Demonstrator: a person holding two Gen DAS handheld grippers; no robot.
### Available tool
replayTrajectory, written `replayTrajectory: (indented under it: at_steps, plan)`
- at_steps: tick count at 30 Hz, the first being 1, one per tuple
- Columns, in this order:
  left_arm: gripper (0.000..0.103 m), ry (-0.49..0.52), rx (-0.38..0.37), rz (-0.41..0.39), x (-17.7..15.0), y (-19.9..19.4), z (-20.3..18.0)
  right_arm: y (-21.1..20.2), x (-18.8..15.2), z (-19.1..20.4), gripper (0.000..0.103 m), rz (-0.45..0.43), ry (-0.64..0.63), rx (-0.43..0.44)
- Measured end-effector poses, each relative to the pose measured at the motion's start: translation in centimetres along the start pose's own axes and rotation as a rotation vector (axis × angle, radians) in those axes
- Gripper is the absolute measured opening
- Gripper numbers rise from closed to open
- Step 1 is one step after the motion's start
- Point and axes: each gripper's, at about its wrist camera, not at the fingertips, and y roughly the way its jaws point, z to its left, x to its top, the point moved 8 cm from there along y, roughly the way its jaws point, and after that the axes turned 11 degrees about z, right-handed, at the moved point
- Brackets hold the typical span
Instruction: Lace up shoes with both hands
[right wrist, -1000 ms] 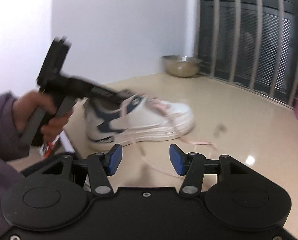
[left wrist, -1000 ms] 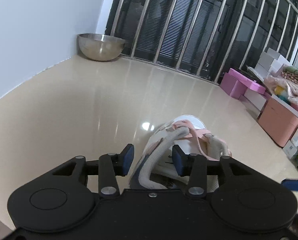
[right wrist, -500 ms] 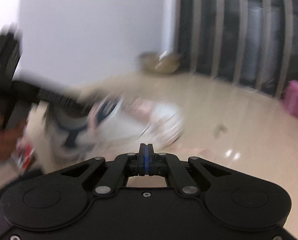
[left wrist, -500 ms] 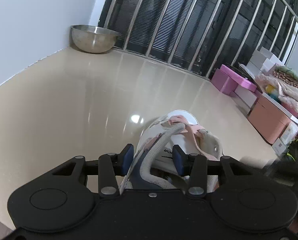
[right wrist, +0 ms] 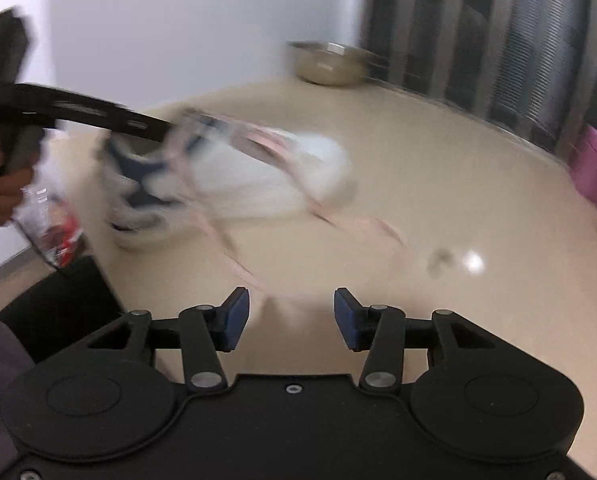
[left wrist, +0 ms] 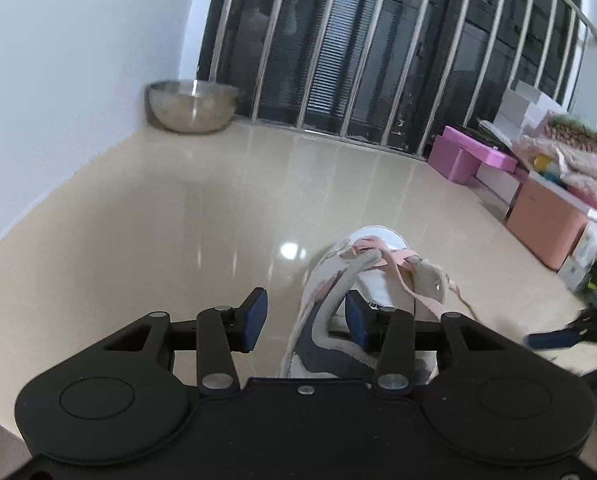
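A white and navy shoe [left wrist: 378, 280] with a pink lace [left wrist: 394, 258] stands on the glossy beige floor. My left gripper [left wrist: 305, 318] straddles its grey collar. The right pad is inside the shoe against the rim, and the left pad hangs clear outside. In the blurred right wrist view, a hand [right wrist: 6, 188] holds that left gripper [right wrist: 166, 130] at the heel of the shoe [right wrist: 258, 176]. Loose lace [right wrist: 358, 224] trails across the floor towards my right gripper [right wrist: 291, 318]. Its jaws are opening and its pads press on nothing. Its blue tip also shows as my right gripper [left wrist: 550, 338] in the left wrist view.
A steel bowl [left wrist: 192, 106] sits in the far corner by the metal railing [left wrist: 378, 40]. Pink boxes [left wrist: 466, 158], a salmon box [left wrist: 546, 224] and piled cloth line the right side. A clear packet with red print [right wrist: 50, 236] lies by the heel.
My right gripper snapped shut half a second ago and has reopened, sinking a little towards the floor. The left gripper rolled slightly, so the shoe collar now lies against its right pad.
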Motion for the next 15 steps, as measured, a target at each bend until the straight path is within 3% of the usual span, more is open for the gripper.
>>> replayTrajectory:
  at_steps: [4, 8, 10, 11, 13, 15]
  plan:
    - [0.048, 0.013, -0.023, 0.001, 0.1, 0.3, -0.8, -1.9, -2.8, -4.7, 0.049, 0.031, 0.126, -0.123]
    - [0.048, 0.010, -0.010, 0.007, -0.1, 0.1, -0.9, -2.2, -2.9, -5.3, 0.049, -0.001, 0.169, -0.086]
    - [0.048, 0.011, 0.001, 0.006, -0.1, -0.2, -0.8, -1.7, -1.6, -3.7, 0.040, -0.022, 0.110, -0.005]
    - [0.049, 0.010, 0.005, 0.006, -0.2, -0.3, -0.7, -1.3, -1.5, -2.7, 0.030, 0.005, 0.073, 0.028]
    - [0.052, 0.004, 0.013, 0.005, -0.3, -0.5, -0.5, 0.3, -1.8, -1.9, 0.027, 0.064, -0.005, -0.026]
    - [0.052, 0.001, 0.015, 0.008, -0.3, -0.6, -0.5, 1.4, -1.8, -2.5, 0.004, 0.054, -0.002, -0.056]
